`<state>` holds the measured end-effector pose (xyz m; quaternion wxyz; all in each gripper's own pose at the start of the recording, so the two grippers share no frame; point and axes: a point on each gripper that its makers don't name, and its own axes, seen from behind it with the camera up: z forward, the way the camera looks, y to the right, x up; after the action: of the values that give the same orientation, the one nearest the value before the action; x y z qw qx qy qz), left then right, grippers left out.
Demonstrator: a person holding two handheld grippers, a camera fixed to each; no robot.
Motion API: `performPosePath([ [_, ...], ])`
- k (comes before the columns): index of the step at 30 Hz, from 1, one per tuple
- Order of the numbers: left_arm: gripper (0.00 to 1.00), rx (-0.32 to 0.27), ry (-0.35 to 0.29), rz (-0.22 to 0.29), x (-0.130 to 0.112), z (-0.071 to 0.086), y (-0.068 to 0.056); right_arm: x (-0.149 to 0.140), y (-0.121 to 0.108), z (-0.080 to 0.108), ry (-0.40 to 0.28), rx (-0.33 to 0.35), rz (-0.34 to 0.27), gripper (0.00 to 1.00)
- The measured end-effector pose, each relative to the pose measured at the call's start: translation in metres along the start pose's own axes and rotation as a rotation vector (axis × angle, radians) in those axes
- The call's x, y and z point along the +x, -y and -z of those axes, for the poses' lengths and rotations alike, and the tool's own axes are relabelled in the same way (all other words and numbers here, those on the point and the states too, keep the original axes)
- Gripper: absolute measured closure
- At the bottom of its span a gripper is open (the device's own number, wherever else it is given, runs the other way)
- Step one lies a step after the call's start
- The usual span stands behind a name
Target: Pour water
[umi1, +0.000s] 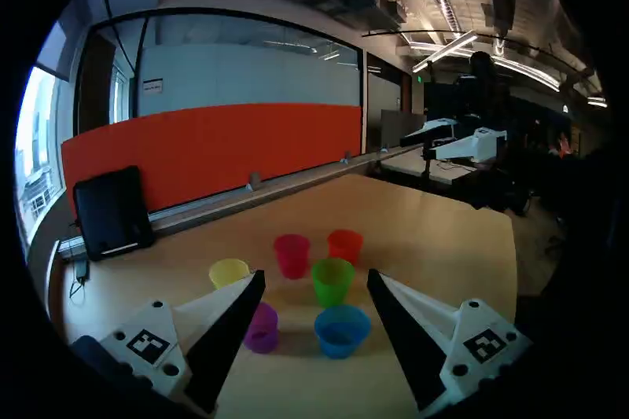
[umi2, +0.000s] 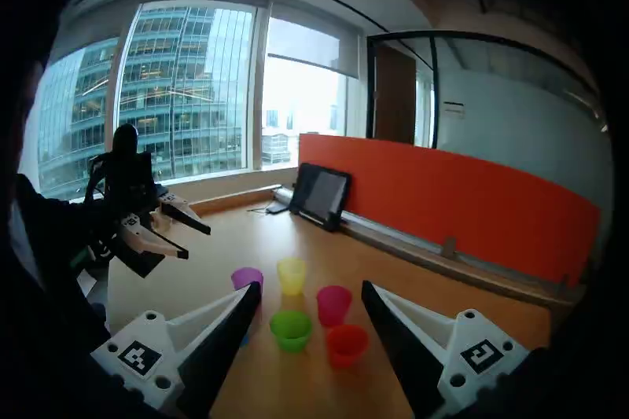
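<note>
Left gripper (umi1: 314,273) and right gripper (umi2: 310,285) both gape empty; blue cup (umi1: 342,330) stands at six o'clock of green cup (umi1: 332,281) on table (umi1: 440,246); advised: close squarely on mid-wall, keep level, tilt slowly.

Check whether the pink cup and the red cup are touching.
Apart. In the left gripper view the pink cup and the red cup stand side by side, with a strip of bare table showing between them.
</note>
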<state>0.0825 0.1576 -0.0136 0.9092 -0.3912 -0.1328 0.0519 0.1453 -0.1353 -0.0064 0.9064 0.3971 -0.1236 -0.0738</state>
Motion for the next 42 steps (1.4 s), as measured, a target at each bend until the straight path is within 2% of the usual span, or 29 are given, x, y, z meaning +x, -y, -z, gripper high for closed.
performPosePath([
  [12, 0.03, -0.043, 0.084, 0.001, -0.045, -0.017, -0.015, -0.030, 0.006, -0.014, 0.054, 0.013, 0.017, 0.01],
  [17, 0.03, -0.057, 0.124, -0.014, -0.066, -0.023, -0.024, -0.041, 0.008, -0.019, 0.076, 0.016, 0.030, 0.01],
  [26, 0.03, -0.079, 0.189, -0.023, -0.097, -0.030, -0.035, -0.048, 0.010, -0.025, 0.090, 0.026, 0.035, 0.01],
  [42, 0.03, -0.118, 0.311, -0.038, -0.123, -0.046, -0.040, -0.058, 0.009, -0.036, 0.113, 0.036, 0.063, 0.00],
])
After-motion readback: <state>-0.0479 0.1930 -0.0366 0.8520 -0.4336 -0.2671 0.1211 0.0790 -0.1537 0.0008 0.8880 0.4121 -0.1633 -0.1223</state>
